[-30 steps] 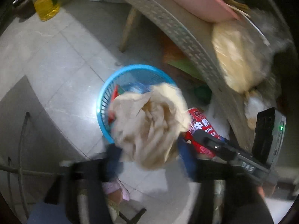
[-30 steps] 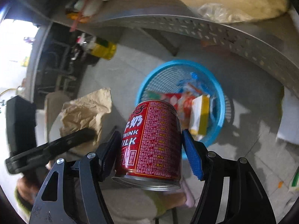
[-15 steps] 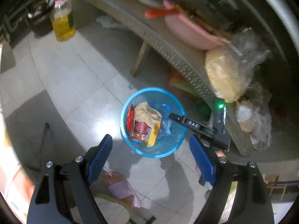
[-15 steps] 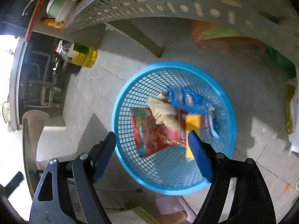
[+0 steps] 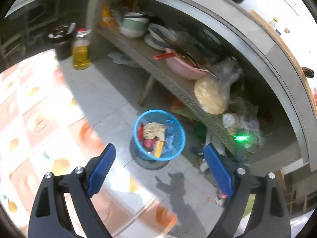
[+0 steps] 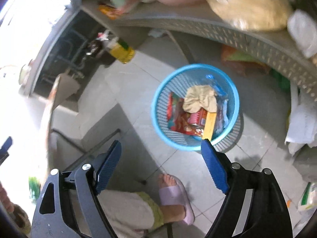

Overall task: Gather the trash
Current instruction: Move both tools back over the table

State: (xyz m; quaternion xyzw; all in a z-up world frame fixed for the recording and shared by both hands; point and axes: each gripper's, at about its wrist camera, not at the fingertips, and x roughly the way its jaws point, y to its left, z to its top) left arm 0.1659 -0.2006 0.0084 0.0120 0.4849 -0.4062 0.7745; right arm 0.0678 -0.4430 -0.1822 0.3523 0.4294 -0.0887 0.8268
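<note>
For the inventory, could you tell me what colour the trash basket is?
The basket is light blue, clearest in the right wrist view.

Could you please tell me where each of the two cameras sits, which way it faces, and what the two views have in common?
Left wrist: on the left gripper, looking down past its opening, empty jaws at the blue basket and cluttered shelf; no body shows.
Right wrist: on the right gripper, jaws opening and empty, looking down at the basket; the person's foot in a slipper shows.
Shared: basket, crumpled paper, oil bottle, shelf.
</note>
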